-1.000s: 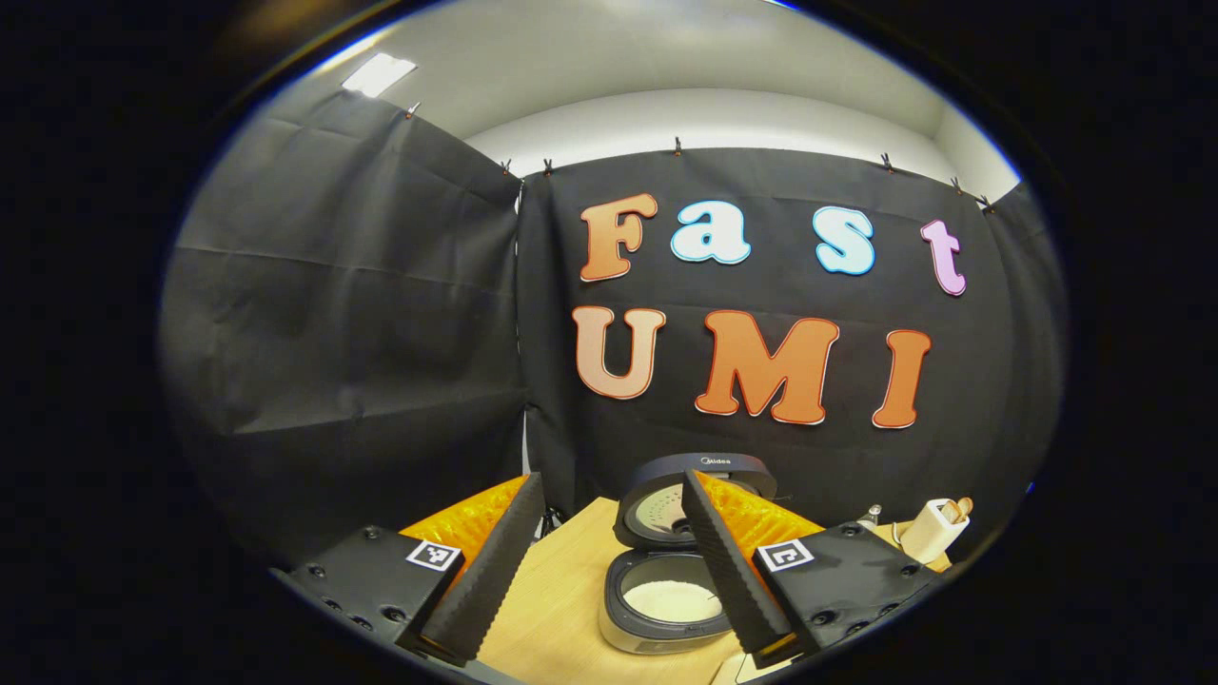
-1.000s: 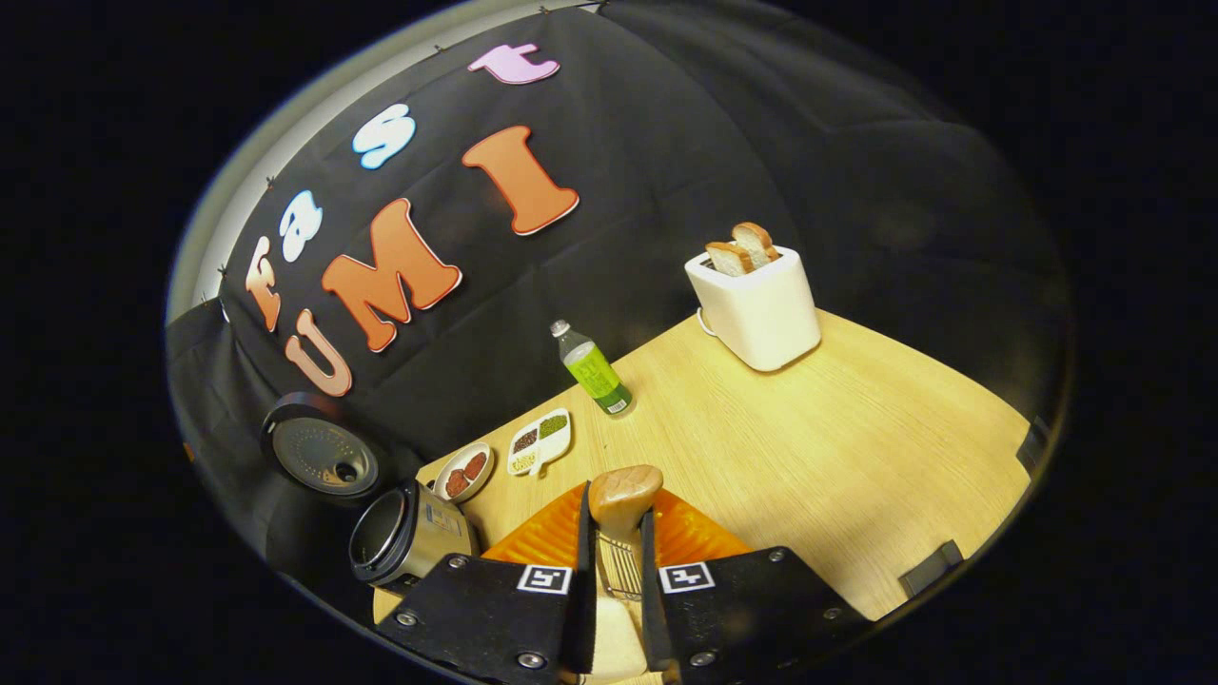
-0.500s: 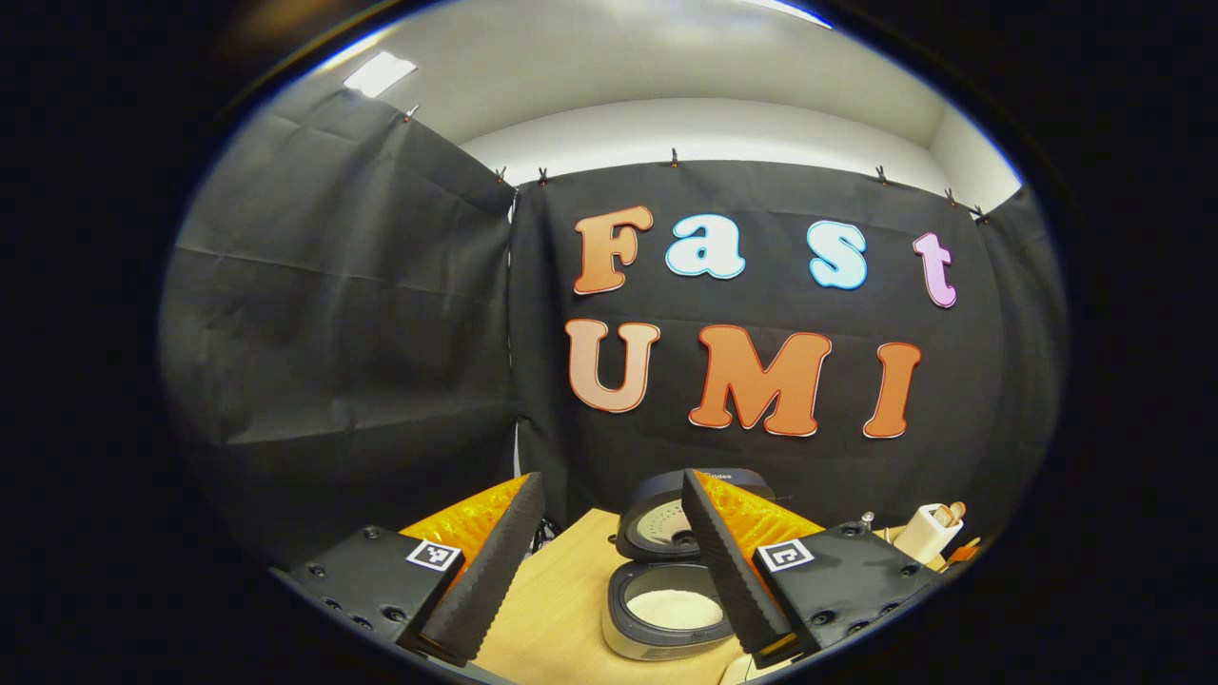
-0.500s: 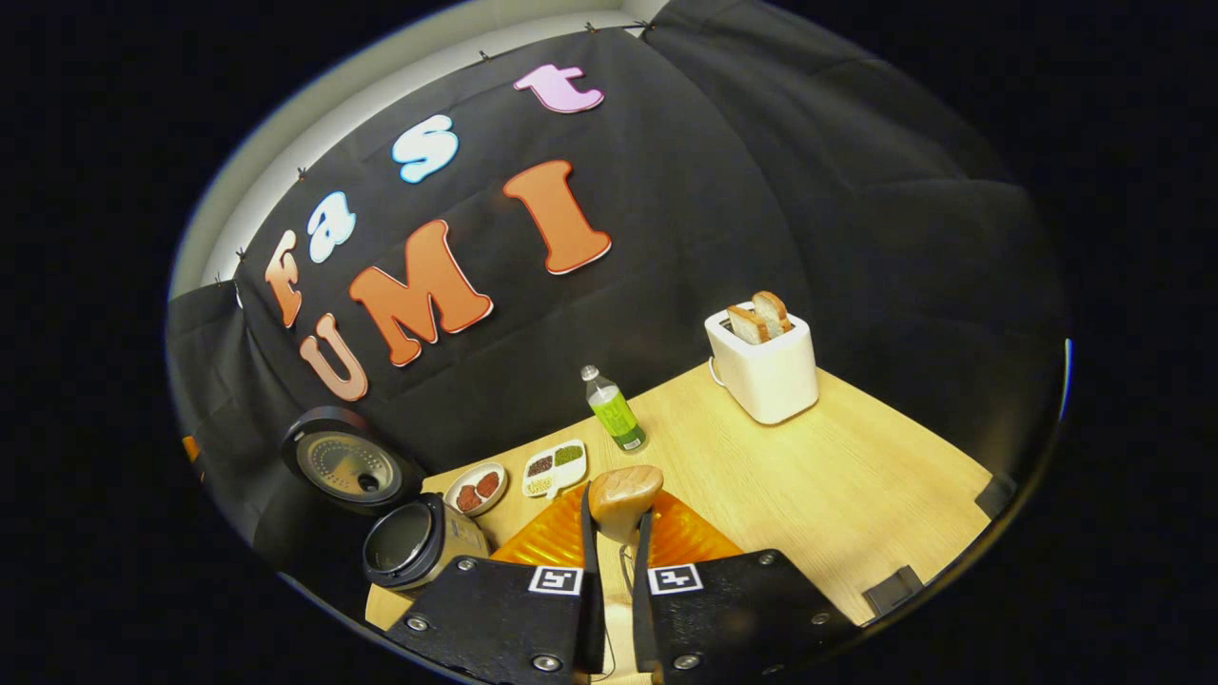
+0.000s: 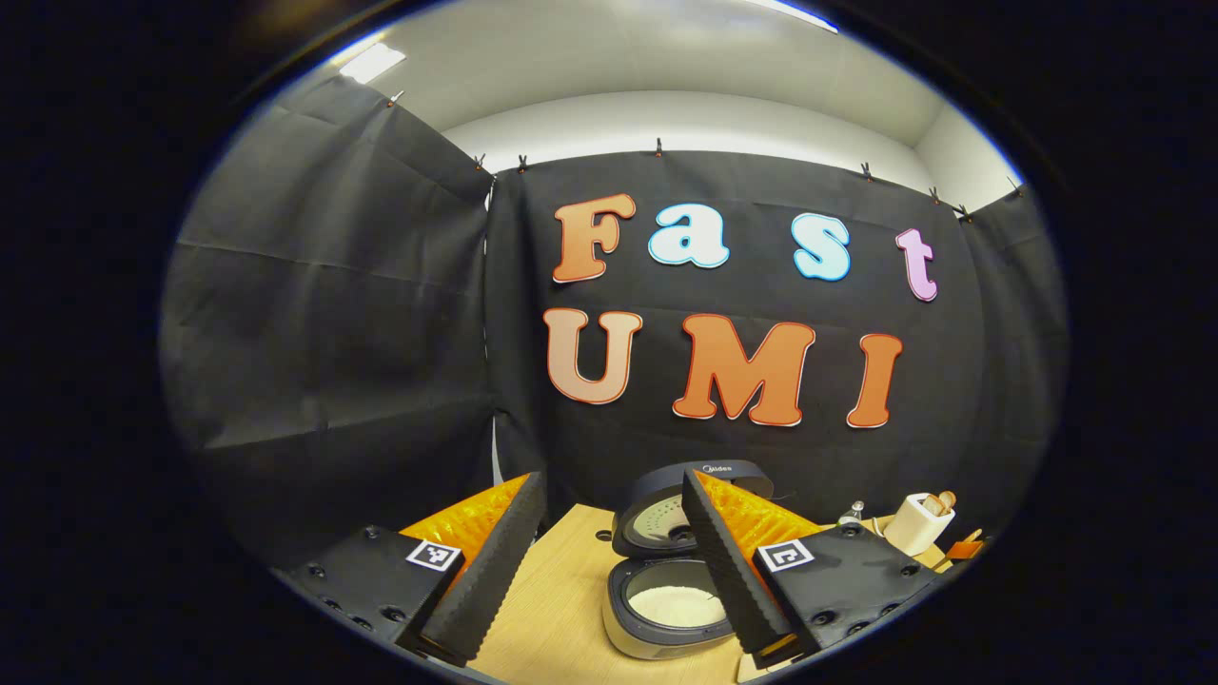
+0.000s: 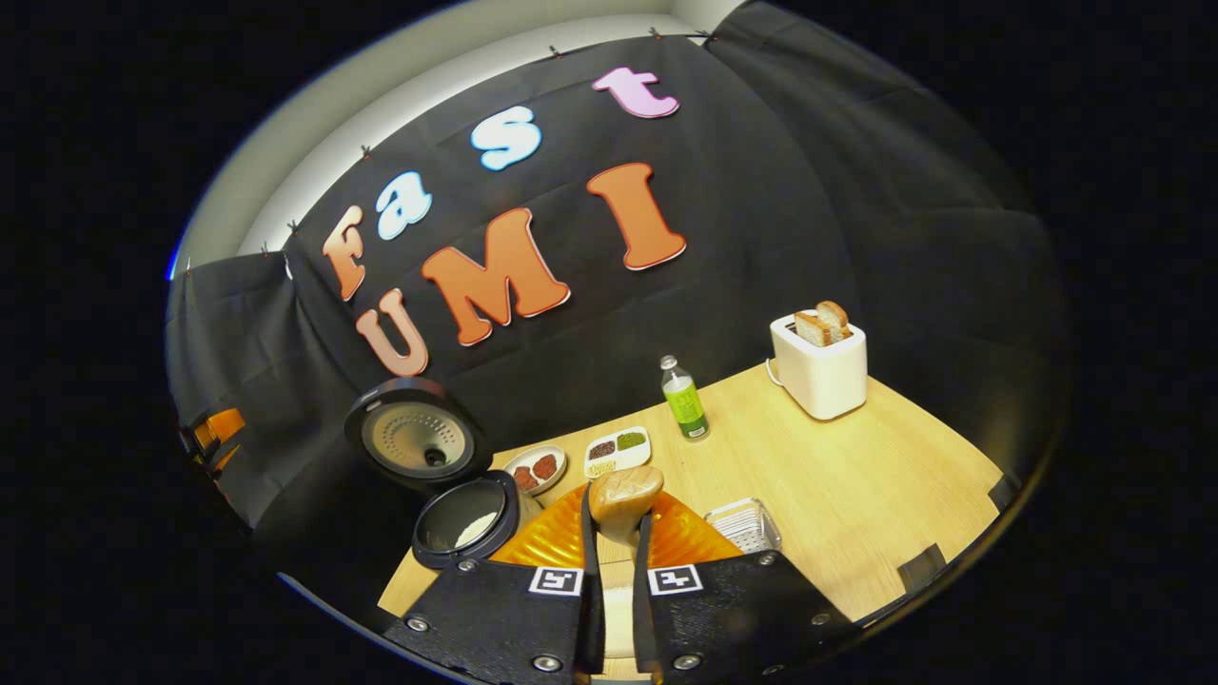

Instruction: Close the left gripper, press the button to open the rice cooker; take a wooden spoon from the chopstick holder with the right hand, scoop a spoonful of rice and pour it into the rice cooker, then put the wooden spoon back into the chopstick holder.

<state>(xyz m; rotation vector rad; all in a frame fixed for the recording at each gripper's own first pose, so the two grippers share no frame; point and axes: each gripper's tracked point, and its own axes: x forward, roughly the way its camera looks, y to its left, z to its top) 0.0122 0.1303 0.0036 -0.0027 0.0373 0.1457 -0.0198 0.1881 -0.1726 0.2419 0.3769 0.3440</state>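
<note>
right tongs pinch the spoon, left tongs apart

right gripper (image 6: pixel 610 533) is clamped on the light wooden spoon (image 6: pixel 623 497), near the open grey rice cooker (image 6: pixel 464 518) at left. left gripper (image 5: pixel 609 561) gapes, rice cooker beyond on the pale wooden table (image 6: pixel 856 485).

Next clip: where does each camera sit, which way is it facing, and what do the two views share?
Left gripper view: rides the left hand-held gripper, facing the booth wall over the open rice cooker; own fingers spread.
Right gripper view: rides the right hand-held gripper, tilted, looking across the table; fingers clamp a wooden spoon.
Shared: rice cooker, toaster.
</note>
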